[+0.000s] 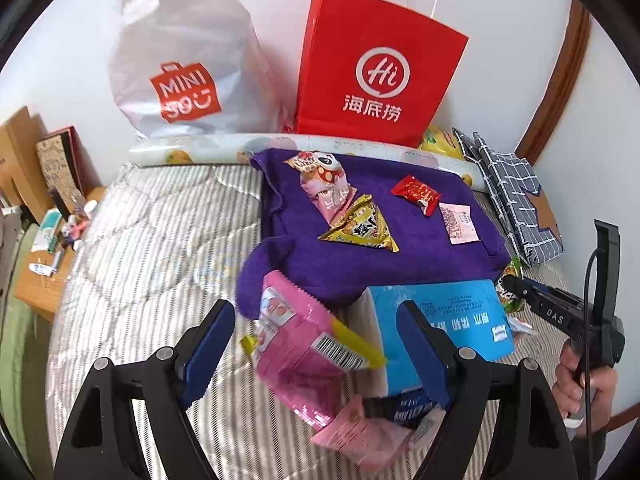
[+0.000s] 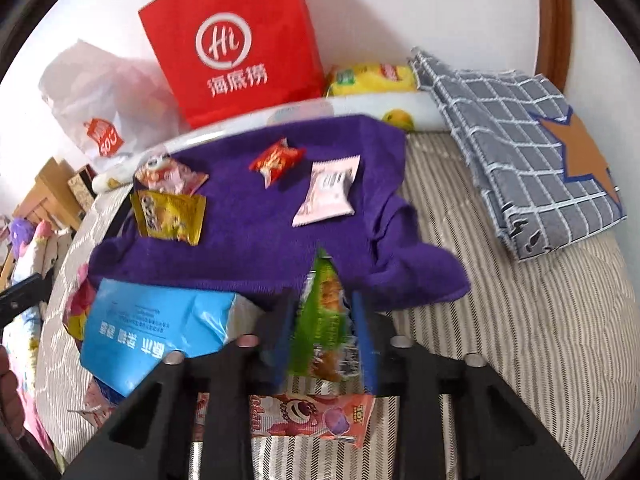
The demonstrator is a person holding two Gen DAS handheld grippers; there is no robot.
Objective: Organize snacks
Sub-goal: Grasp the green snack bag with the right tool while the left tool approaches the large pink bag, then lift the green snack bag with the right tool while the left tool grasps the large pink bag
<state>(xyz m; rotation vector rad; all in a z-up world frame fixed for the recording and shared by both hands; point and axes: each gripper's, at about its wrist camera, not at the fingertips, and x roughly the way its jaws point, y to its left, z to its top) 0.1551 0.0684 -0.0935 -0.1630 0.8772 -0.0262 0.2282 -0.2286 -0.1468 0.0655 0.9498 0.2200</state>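
A purple towel (image 1: 360, 240) lies on the striped bed and carries several snacks: a pink panda packet (image 1: 324, 184), a yellow triangular packet (image 1: 360, 228), a red candy (image 1: 416, 192) and a small pink sachet (image 1: 458, 222). My left gripper (image 1: 320, 344) is open, its fingers on either side of a pink snack bag (image 1: 296, 352) beside a blue box (image 1: 460, 320). My right gripper (image 2: 324, 340) is shut on a green snack packet (image 2: 324, 320), held just above the towel's near edge (image 2: 400, 272). A pink Lotso packet (image 2: 312, 416) lies below it.
A red paper bag (image 1: 376, 68) and a white Miniso bag (image 1: 184, 60) stand against the wall. A folded blue checked cloth (image 2: 520, 152) lies at the right. A yellow chip bag (image 2: 372, 78) sits behind a rolled mat (image 1: 192, 152). A cluttered bedside table (image 1: 52, 248) is at the left.
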